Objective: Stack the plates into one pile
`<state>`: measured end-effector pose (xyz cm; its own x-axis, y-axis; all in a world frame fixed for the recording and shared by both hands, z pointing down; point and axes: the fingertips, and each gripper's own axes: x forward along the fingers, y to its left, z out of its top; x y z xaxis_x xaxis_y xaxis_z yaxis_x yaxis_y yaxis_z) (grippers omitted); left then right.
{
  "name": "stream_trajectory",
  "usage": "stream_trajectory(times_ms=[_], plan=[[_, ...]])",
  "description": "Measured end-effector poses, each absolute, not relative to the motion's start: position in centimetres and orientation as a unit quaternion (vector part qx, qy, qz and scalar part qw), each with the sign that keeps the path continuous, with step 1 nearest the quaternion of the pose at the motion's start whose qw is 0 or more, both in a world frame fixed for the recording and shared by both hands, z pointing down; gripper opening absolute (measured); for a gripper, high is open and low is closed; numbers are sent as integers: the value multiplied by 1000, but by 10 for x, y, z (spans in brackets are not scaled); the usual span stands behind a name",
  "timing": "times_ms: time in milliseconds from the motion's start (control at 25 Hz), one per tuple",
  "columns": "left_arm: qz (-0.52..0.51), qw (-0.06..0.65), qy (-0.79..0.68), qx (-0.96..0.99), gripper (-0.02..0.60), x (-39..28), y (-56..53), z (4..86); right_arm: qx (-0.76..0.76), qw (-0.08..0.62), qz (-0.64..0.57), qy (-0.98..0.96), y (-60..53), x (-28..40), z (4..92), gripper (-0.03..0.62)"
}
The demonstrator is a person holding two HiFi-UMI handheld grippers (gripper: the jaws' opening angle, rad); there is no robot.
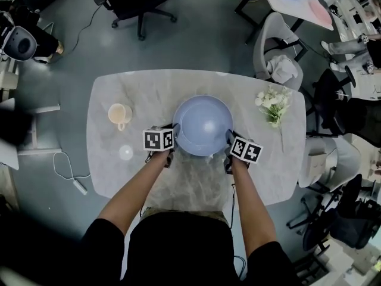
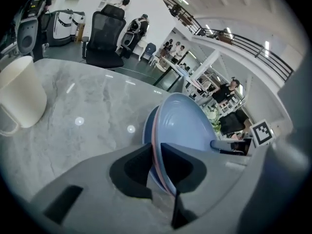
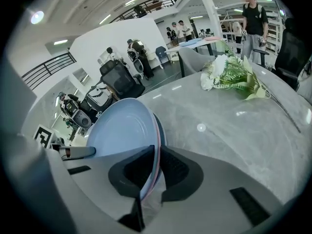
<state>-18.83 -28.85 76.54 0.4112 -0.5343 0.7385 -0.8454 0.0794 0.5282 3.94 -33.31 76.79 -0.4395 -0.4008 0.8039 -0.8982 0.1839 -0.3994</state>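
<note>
A pile of plates (image 1: pixel 202 125), pale blue on top with a pink rim and a darker blue one beneath, is over the middle of the marble surface (image 1: pixel 131 88). I cannot tell whether it rests there or is held just above. The left tool (image 2: pixel 158 165) is clenched on the pile's left edge and the right tool (image 3: pixel 155 168) on its right edge. A cream cup (image 1: pixel 119 114) stands to the left, and white flowers (image 1: pixel 272 105) lie to the right.
</note>
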Motion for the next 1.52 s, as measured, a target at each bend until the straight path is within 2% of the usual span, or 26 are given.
stream_trajectory(times_ms=[280, 440, 720, 880, 1520], plan=[[167, 522, -513, 660, 66, -188, -291, 769, 450, 252, 460, -723, -334, 39, 771, 43], [199, 499, -514, 669, 80, -185, -294, 769, 452, 255, 442, -732, -333, 41, 771, 43], [202, 467, -535, 674, 175, -185, -293, 767, 456, 254, 428, -738, -334, 41, 772, 44], [175, 462, -549, 675, 175, -193, -298, 759, 460, 262, 424, -734, -336, 41, 771, 46], [188, 449, -536, 690, 172, -180, -275, 757, 458, 289, 361, -759, -328, 56, 751, 66]])
